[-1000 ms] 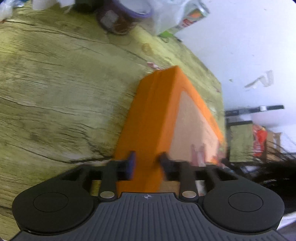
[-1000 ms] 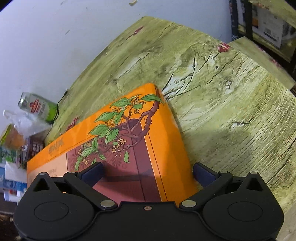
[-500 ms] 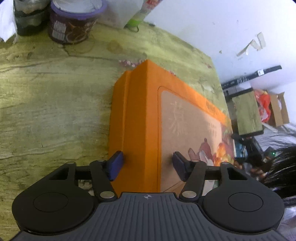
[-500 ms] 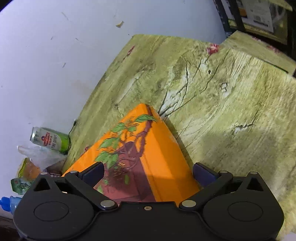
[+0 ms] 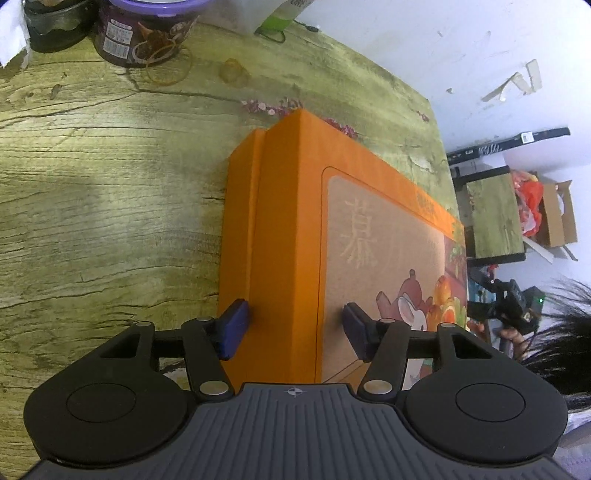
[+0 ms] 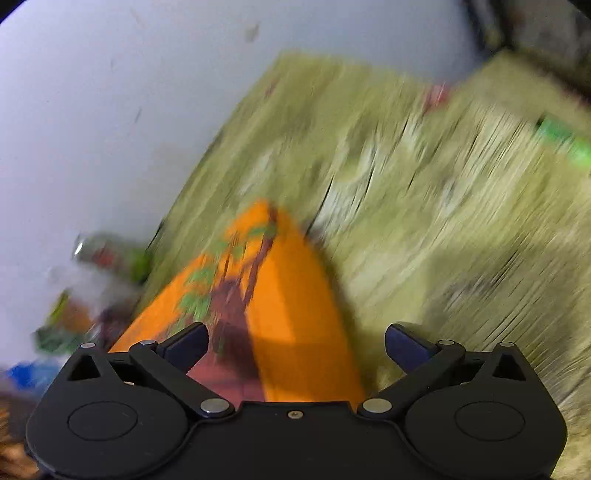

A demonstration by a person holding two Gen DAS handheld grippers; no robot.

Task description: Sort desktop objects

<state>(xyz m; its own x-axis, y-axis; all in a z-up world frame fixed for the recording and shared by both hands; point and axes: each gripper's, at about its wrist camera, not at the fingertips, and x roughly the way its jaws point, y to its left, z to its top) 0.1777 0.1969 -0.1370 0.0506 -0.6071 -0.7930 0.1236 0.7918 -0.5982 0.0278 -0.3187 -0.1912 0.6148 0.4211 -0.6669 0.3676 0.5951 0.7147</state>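
- A second ago our left gripper (image 5: 293, 334) pinched a narrow edge of the orange box (image 5: 288, 236); now its blue pads (image 5: 232, 328) straddle a wider orange side face, one pressing the side, the other on the printed top, so it grips the box.
- Our right gripper (image 6: 295, 349) has slid towards the box's corner; its jaws stand wide and clear of the cardboard, holding nothing. That view has gone blurred.
- The box lies flat on the table (image 5: 92, 206), its long axis running from our left gripper away towards the right one (image 5: 513, 306).
- The table is green wood-grain, against a white wall (image 5: 461, 48); a purple-lidded tub (image 5: 144, 33) and loose rubber bands (image 5: 166, 70) sit at its far edge.
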